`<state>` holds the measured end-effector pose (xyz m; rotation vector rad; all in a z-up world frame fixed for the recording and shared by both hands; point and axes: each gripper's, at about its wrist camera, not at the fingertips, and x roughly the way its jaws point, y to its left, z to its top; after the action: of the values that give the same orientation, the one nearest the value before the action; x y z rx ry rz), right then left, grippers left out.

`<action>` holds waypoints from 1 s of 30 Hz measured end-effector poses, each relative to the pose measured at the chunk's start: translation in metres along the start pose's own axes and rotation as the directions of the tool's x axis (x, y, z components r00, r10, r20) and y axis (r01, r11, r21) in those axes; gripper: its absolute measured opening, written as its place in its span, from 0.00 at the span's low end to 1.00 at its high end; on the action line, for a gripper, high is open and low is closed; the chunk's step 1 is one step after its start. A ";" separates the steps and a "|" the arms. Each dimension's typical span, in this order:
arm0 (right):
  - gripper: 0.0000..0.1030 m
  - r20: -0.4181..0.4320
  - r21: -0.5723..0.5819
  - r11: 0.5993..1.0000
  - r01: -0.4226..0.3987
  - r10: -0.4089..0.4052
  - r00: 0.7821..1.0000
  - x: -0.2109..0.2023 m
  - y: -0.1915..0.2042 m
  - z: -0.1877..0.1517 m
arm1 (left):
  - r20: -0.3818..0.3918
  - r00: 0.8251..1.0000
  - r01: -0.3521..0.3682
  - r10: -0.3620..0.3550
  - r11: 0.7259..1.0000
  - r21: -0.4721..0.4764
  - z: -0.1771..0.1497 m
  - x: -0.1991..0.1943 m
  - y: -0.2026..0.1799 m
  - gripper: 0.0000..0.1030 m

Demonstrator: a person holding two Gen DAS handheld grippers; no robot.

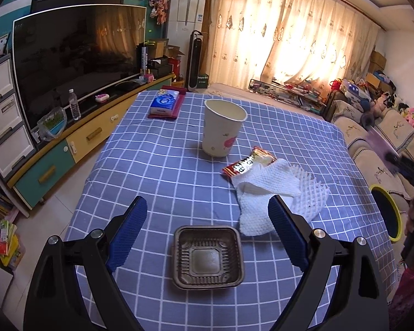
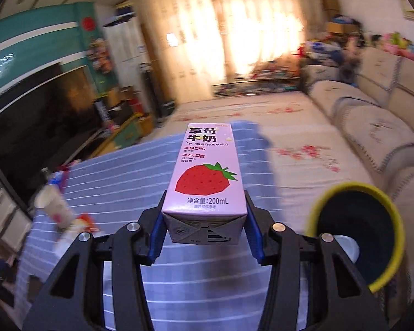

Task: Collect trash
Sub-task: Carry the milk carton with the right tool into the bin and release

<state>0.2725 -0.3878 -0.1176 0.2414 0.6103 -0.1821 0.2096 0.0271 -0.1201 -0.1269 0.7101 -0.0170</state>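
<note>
From the left wrist, the left gripper [image 1: 208, 220] hovers with fingers spread wide over a brown plastic tray [image 1: 208, 258] on the checked counter [image 1: 157, 149]. Farther off stands a paper cup [image 1: 223, 128]; to the right lie a snack wrapper [image 1: 247, 164] and white foam netting [image 1: 276, 193].

From the right wrist, the right gripper [image 2: 204, 220] has its fingers clamped on a pink strawberry milk carton [image 2: 207, 176], held above the counter, with a yellow-rimmed bin [image 2: 356, 234] to its right.

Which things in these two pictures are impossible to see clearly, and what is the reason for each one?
- Bin contents: right wrist view, dark inside; only a pale round shape shows.
- Paper cup and snack wrapper: right wrist view, motion blur.
- Right gripper: left wrist view, cut off by the frame edge.
- Milk carton opening: right wrist view, far end faces away.
- Wrapper print: left wrist view, partly under the white napkin.
</note>
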 end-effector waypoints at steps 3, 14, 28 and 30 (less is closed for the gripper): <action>0.46 -0.040 0.057 0.989 0.133 -0.131 0.991 0.007 -0.056 -0.010 | -0.007 1.000 0.008 -0.007 1.000 0.008 0.000 0.002 -0.007 0.86; 0.47 -0.175 0.119 0.938 0.324 -0.302 0.937 0.042 -0.147 -0.048 | -0.033 0.999 0.022 -0.020 0.998 0.059 -0.001 0.007 -0.034 0.86; 0.64 -0.154 0.143 0.946 0.290 -0.268 0.951 0.044 -0.140 -0.050 | -0.068 0.998 -0.002 0.007 0.997 0.080 -0.006 0.004 -0.030 0.90; 0.64 -0.153 0.134 0.949 0.285 -0.264 0.952 0.044 -0.135 -0.050 | -0.073 0.997 0.011 -0.005 0.996 0.084 -0.008 0.003 -0.030 0.90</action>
<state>0.2490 -0.5071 -0.2058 0.3201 0.7632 -0.4880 0.2075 -0.0042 -0.1247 -0.0481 0.7806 -0.0596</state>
